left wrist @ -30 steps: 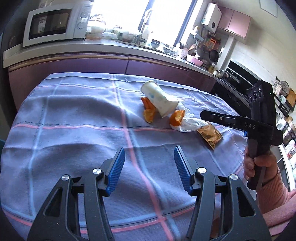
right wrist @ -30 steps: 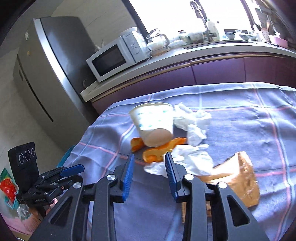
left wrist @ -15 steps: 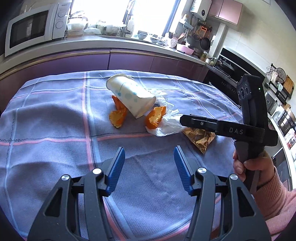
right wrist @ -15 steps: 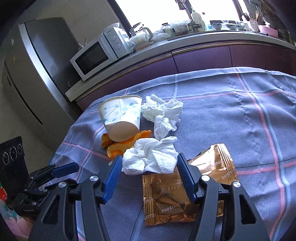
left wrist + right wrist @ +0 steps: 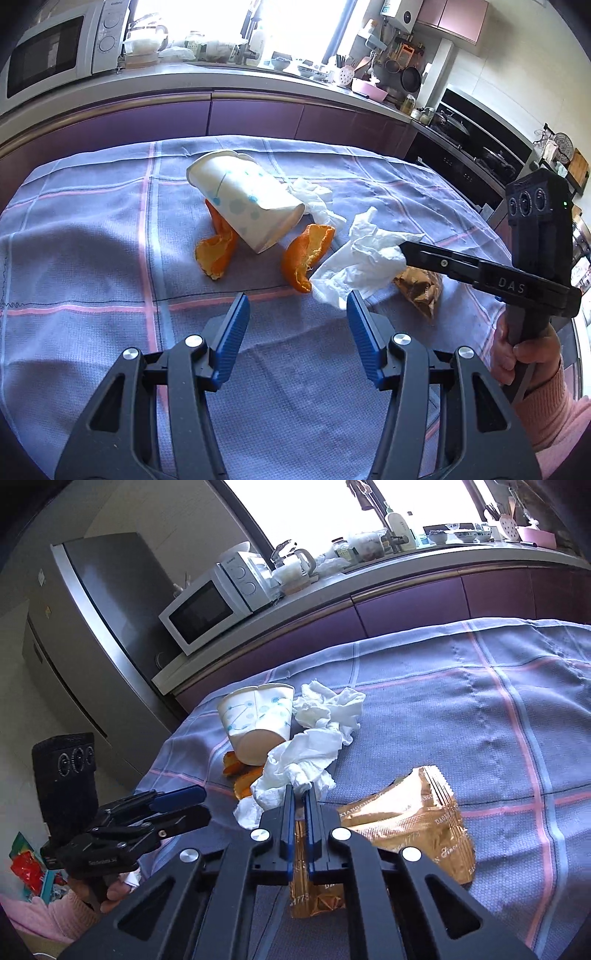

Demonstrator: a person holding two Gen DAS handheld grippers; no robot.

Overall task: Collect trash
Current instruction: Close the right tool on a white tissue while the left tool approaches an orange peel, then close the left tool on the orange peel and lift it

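Note:
Trash lies on a purple checked tablecloth (image 5: pixel 92 236): a tipped paper cup (image 5: pixel 243 201) (image 5: pixel 258 716), orange peels (image 5: pixel 308 256) (image 5: pixel 245 775), two crumpled white tissues and a gold snack wrapper (image 5: pixel 410 823) (image 5: pixel 419 288). My right gripper (image 5: pixel 300 794) (image 5: pixel 402 251) is shut on the nearer tissue (image 5: pixel 299 764) (image 5: pixel 364 264), pinching its edge and lifting it slightly. The second tissue (image 5: pixel 330 709) lies beside the cup. My left gripper (image 5: pixel 297 306) stands open just in front of the peels and the tissue, with nothing between its fingers.
A kitchen counter (image 5: pixel 207 79) with a microwave (image 5: pixel 216 605) runs behind the table. A steel fridge (image 5: pixel 96 620) stands at the left in the right wrist view. A stove (image 5: pixel 476 147) is at the far right. A hand in a pink sleeve (image 5: pixel 539 387) holds the right gripper.
The right gripper opened around the near tissue, then shut on it. The left gripper moved closer to the trash pile, staying open.

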